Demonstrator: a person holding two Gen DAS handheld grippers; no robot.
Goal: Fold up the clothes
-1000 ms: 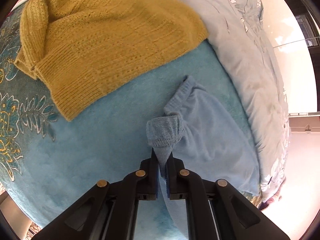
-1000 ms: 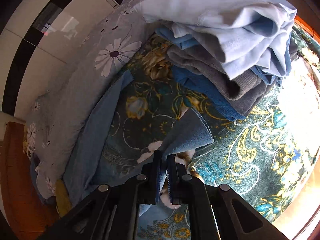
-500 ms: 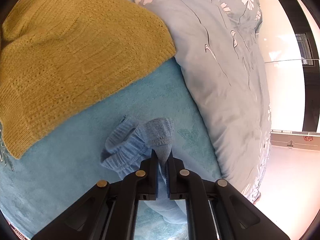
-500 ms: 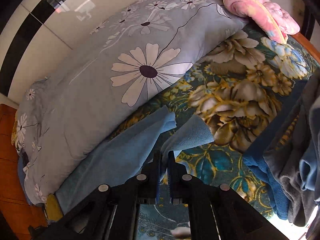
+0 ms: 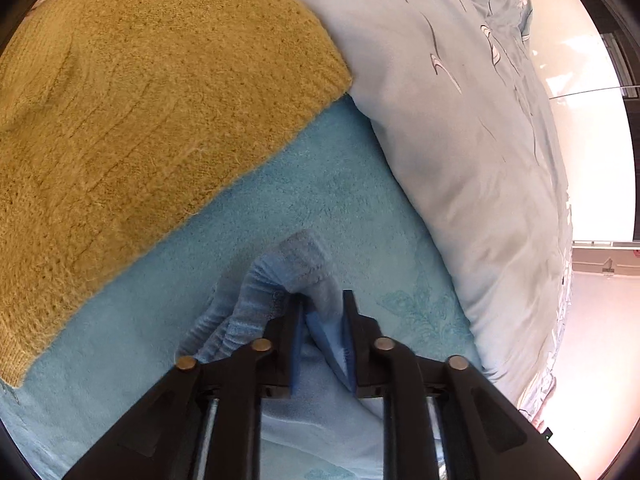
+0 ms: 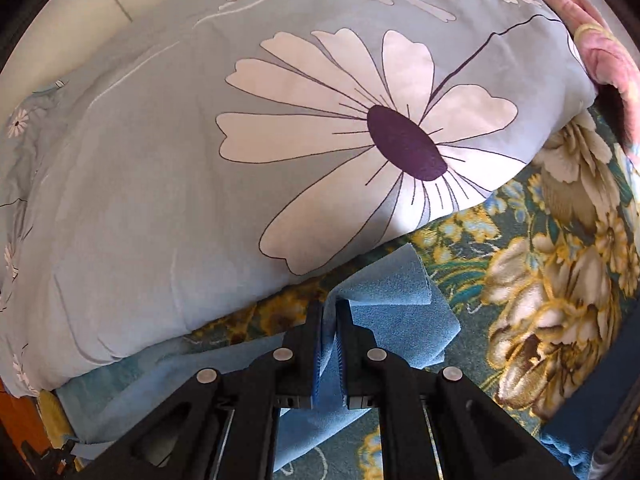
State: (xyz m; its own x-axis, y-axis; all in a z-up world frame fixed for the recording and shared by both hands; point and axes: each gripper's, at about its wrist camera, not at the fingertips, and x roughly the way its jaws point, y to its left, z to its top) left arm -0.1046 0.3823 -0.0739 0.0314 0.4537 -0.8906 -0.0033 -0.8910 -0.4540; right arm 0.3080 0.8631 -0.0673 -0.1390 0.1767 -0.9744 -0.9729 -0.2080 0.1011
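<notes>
The left claw (image 5: 322, 300) points steeply down at a pale blue garment (image 5: 288, 280) on a light blue blanket (image 5: 304, 200). Its jaws have just been opening and now stand partly apart. A fold of the garment with a ribbed cuff lies between them; the cloth touches the left finger (image 5: 294, 320), while a gap shows at the right finger, so the pads no longer clamp it. The rest of the garment bunches just left of and beneath the claw.

Obstacles at the left claw: a mustard knit sweater (image 5: 140, 120) lies ahead and to the left, overlapping the blanket and near the garment but apart from it. A grey-blue floral duvet (image 5: 480, 160) bulks ahead and to the right, with its edge resting on the blanket.

The right claw (image 6: 329, 308) also points steeply down. Its jaws stand narrow, with a blue fleece fold (image 6: 384, 300) pinched between the pads. The fold spreads ahead and to the right of the fingertips, over a floral bedcover (image 6: 560, 280). The same duvet (image 6: 200, 180), printed with a large white flower, lies directly ahead, its edge just beyond the fingertips. A pink item (image 6: 600, 52) lies at the far upper right, against the duvet.
</notes>
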